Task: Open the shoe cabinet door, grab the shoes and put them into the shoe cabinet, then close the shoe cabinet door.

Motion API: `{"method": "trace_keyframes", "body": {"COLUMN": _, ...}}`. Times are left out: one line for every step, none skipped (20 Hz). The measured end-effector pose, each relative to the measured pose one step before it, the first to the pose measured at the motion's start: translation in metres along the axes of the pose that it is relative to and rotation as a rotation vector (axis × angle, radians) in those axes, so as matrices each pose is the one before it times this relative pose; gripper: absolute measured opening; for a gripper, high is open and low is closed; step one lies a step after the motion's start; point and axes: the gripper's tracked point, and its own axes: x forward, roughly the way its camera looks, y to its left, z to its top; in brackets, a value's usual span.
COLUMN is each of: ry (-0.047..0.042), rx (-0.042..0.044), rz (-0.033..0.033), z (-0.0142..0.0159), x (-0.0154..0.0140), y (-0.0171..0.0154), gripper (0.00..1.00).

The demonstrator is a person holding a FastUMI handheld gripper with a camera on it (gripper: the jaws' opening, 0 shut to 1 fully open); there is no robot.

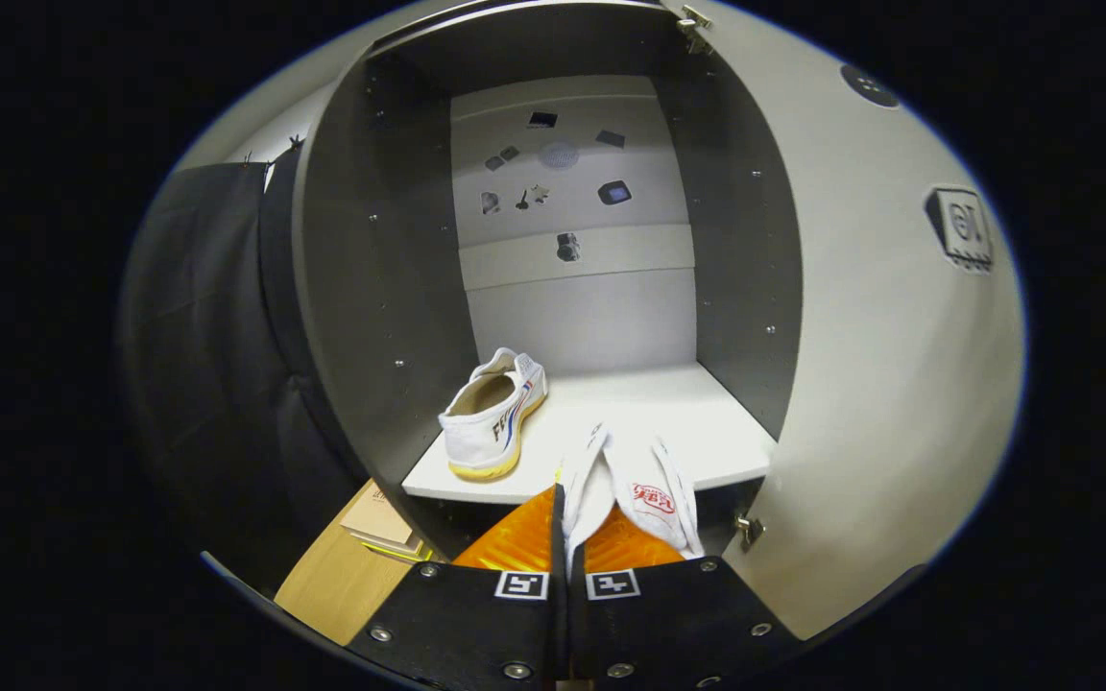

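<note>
A: Where does the job stand?

B: The grey shoe cabinet's door (889,384) is swung wide open on the right, so the first step looks finished. One white canvas shoe with a yellow sole and blue-red side stripes (493,415) already sits on the white shelf (707,422) inside, toward the left and near the front edge, heel facing out.

A: And its partner?

B: The second white canvas shoe with a red mark on its tongue (644,489) is in the gripper (567,537). The two orange fingers are drawn almost together, pinching the shoe's white upper edge between them. The shoe hangs just ahead of the fingers, over the shelf's front edge, to the right of the first shoe.

A: So what's left?

B: I'd judge it well past halfway. This shoe must go further in, onto the bare right part of the shelf, and be let go. Then the door has to be pushed shut.

A: Anything else around?

B: A pale wooden floor and some flat cardboard pieces (375,523) below the cabinet, on the left.
</note>
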Motion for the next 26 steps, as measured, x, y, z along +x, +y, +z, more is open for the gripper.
{"method": "trace_keyframes", "body": {"ry": 0.00290, "rx": -0.00006, "rz": 0.00166, "z": 0.00712, "x": 0.01320, "y": -0.00334, "gripper": 0.00}}
{"method": "trace_keyframes", "body": {"ry": 0.00762, "rx": 0.00142, "rz": -0.00053, "z": 0.00547, "x": 0.01058, "y": -0.00385, "gripper": 0.00}}
{"method": "trace_keyframes", "body": {"ry": 0.01157, "rx": -0.00177, "rz": 0.00079, "z": 0.00409, "x": 0.01312, "y": -0.00159, "gripper": 0.00}}
{"method": "trace_keyframes", "body": {"ry": 0.00589, "rx": -0.00478, "rz": 0.00276, "z": 0.00409, "x": 0.01102, "y": -0.00238, "gripper": 0.00}}
{"method": "trace_keyframes", "body": {"ry": 0.00865, "rx": -0.00877, "rz": 0.00473, "z": 0.00433, "x": 0.01496, "y": -0.00082, "gripper": 0.00}}
{"method": "trace_keyframes", "body": {"ry": 0.00932, "rx": -0.00988, "rz": 0.00462, "z": 0.00315, "x": 0.01198, "y": -0.00053, "gripper": 0.00}}
{"method": "trace_keyframes", "body": {"ry": 0.00358, "rx": -0.00962, "rz": 0.00332, "z": 0.00276, "x": 0.01101, "y": -0.00067, "gripper": 0.00}}
{"method": "trace_keyframes", "body": {"ry": 0.00191, "rx": -0.01000, "rz": 0.00067, "z": 0.00455, "x": 0.01068, "y": -0.00133, "gripper": 0.00}}
{"method": "trace_keyframes", "body": {"ry": 0.00230, "rx": -0.00650, "rz": 0.00000, "z": 0.00358, "x": 0.01040, "y": -0.00011, "gripper": 0.00}}
{"method": "trace_keyframes", "body": {"ry": 0.00458, "rx": -0.00633, "rz": 0.00309, "z": 0.00204, "x": 0.00973, "y": 0.00017, "gripper": 0.00}}
{"method": "trace_keyframes", "body": {"ry": 0.00738, "rx": -0.00361, "rz": 0.00591, "z": 0.00106, "x": 0.00997, "y": 0.00193, "gripper": 0.00}}
{"method": "trace_keyframes", "body": {"ry": 0.00728, "rx": -0.00240, "rz": 0.00464, "z": 0.00091, "x": 0.00866, "y": 0.00046, "gripper": 0.00}}
{"method": "trace_keyframes", "body": {"ry": 0.00386, "rx": -0.00316, "rz": 0.00508, "z": 0.00160, "x": 0.00824, "y": 0.00087, "gripper": 0.00}}
{"method": "trace_keyframes", "body": {"ry": -0.00004, "rx": -0.00679, "rz": -0.00183, "z": 0.00119, "x": 0.00782, "y": -0.00083, "gripper": 0.00}}
{"method": "trace_keyframes", "body": {"ry": 0.00250, "rx": -0.00539, "rz": -0.00067, "z": 0.00203, "x": 0.00742, "y": -0.00165, "gripper": 0.00}}
{"method": "trace_keyframes", "body": {"ry": 0.00278, "rx": 0.00316, "rz": 0.00318, "z": 0.00049, "x": 0.00730, "y": 0.00021, "gripper": 0.00}}
{"method": "trace_keyframes", "body": {"ry": 0.00042, "rx": 0.00402, "rz": 0.00129, "z": 0.00187, "x": 0.00800, "y": -0.00022, "gripper": 0.00}}
{"method": "trace_keyframes", "body": {"ry": 0.00053, "rx": -0.00240, "rz": 0.00055, "z": 0.00126, "x": 0.00567, "y": -0.00079, "gripper": 0.00}}
{"method": "trace_keyframes", "body": {"ry": -0.00221, "rx": -0.00720, "rz": -0.00169, "z": 0.00186, "x": 0.00640, "y": -0.00158, "gripper": 0.00}}
{"method": "trace_keyframes", "body": {"ry": -0.00219, "rx": -0.00975, "rz": -0.00391, "z": 0.00119, "x": 0.00483, "y": -0.00107, "gripper": 0.00}}
{"method": "trace_keyframes", "body": {"ry": 0.00460, "rx": -0.00612, "rz": -0.00116, "z": 0.00065, "x": 0.00638, "y": -0.00016, "gripper": 0.00}}
{"method": "trace_keyframes", "body": {"ry": 0.00749, "rx": 0.00139, "rz": 0.00036, "z": -0.00073, "x": 0.00238, "y": 0.00008, "gripper": 0.01}}
{"method": "trace_keyframes", "body": {"ry": 0.00709, "rx": 0.00303, "rz": -0.00353, "z": -0.00020, "x": 0.00243, "y": 0.00136, "gripper": 0.01}}
{"method": "trace_keyframes", "body": {"ry": 0.00063, "rx": -0.00489, "rz": -0.00753, "z": -0.00074, "x": -0.00018, "y": -0.00024, "gripper": 0.03}}
{"method": "trace_keyframes", "body": {"ry": 0.00248, "rx": -0.01262, "rz": 0.00812, "z": -0.00132, "x": -0.00081, "y": 0.00102, "gripper": 0.04}}
{"method": "trace_keyframes", "body": {"ry": -0.00023, "rx": -0.01762, "rz": -0.00065, "z": 0.00002, "x": -0.00412, "y": 0.00065, "gripper": 0.11}}
